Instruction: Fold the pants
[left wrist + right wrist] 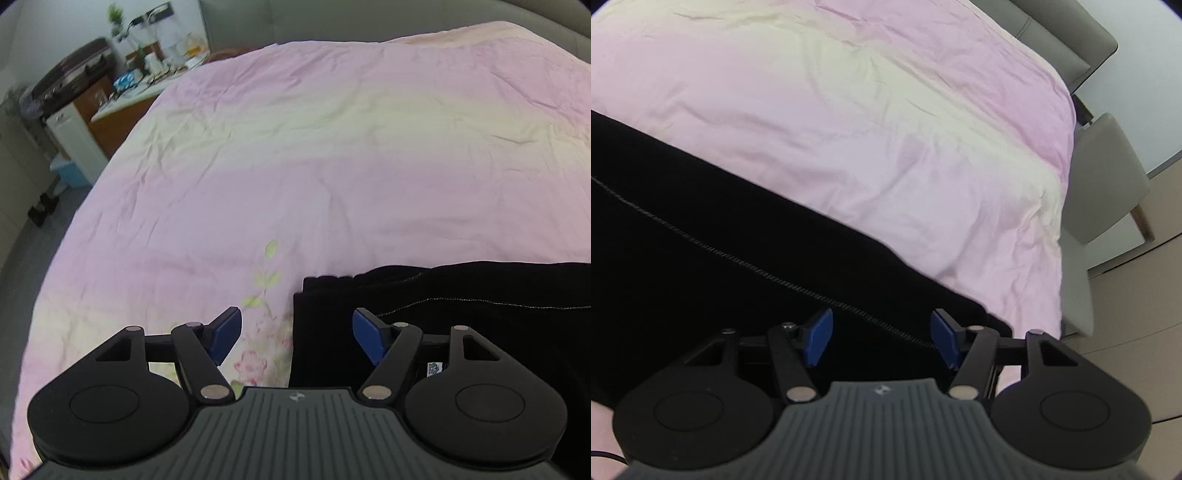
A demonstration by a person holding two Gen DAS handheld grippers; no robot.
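Observation:
Black pants (461, 306) lie flat on a pink bed cover (295, 147), with a light stitched seam running along them. In the left wrist view they fill the lower right, and their left end is a stacked edge. My left gripper (297, 336) is open, with that edge between its blue pads. In the right wrist view the pants (720, 229) stretch from the left to the lower middle. My right gripper (881, 339) is open above the pants near their right end, holding nothing.
The bed cover (886, 129) has a flower print (255, 354) near the left gripper. A cluttered desk and cabinet (92, 103) stand beyond the bed's left side. A grey chair (1108, 177) and headboard (1063, 40) stand at the right.

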